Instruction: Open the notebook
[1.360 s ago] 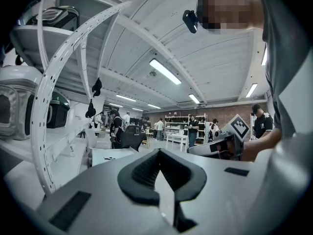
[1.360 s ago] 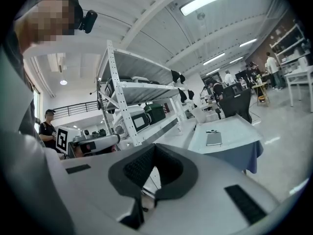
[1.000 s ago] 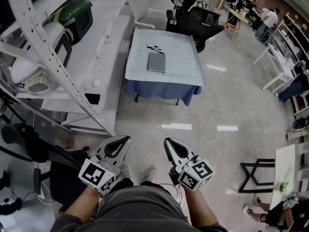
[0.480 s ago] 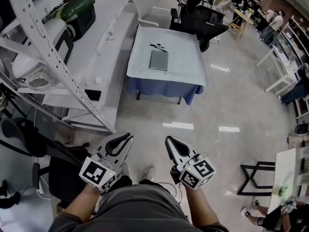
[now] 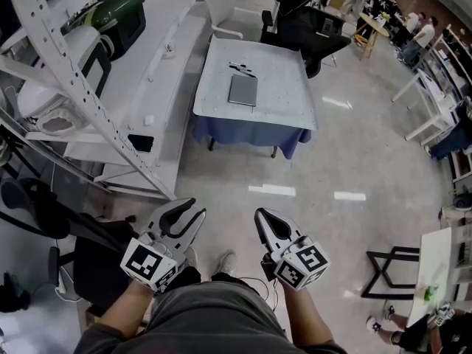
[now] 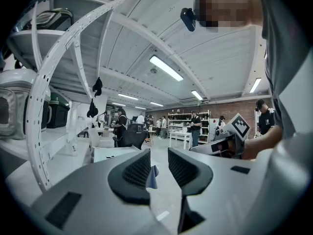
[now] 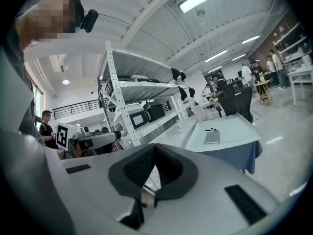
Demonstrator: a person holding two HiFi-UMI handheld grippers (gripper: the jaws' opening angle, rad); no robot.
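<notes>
The grey notebook [image 5: 243, 90] lies closed on a table with a blue cloth [image 5: 291, 109], far ahead across the floor; it also shows in the right gripper view [image 7: 212, 137]. Both grippers are held low in front of the person, well short of the table. The jaws of my left gripper [image 5: 196, 209] are opening, with a clear gap and nothing between them [image 6: 159, 168]. My right gripper [image 5: 260, 215] is shut with nothing in it [image 7: 154, 155].
A small dark object [image 5: 240, 69] lies on the table beyond the notebook. White metal shelving [image 5: 96, 109] with cases runs along the left. A black office chair [image 5: 306, 32] stands behind the table, and a black frame stand [image 5: 394, 268] at the right. Glossy floor [image 5: 295, 190] lies between me and the table.
The left gripper's jaws have parted from shut to a visible gap. Both hands stay in place, and the right gripper is unchanged.
</notes>
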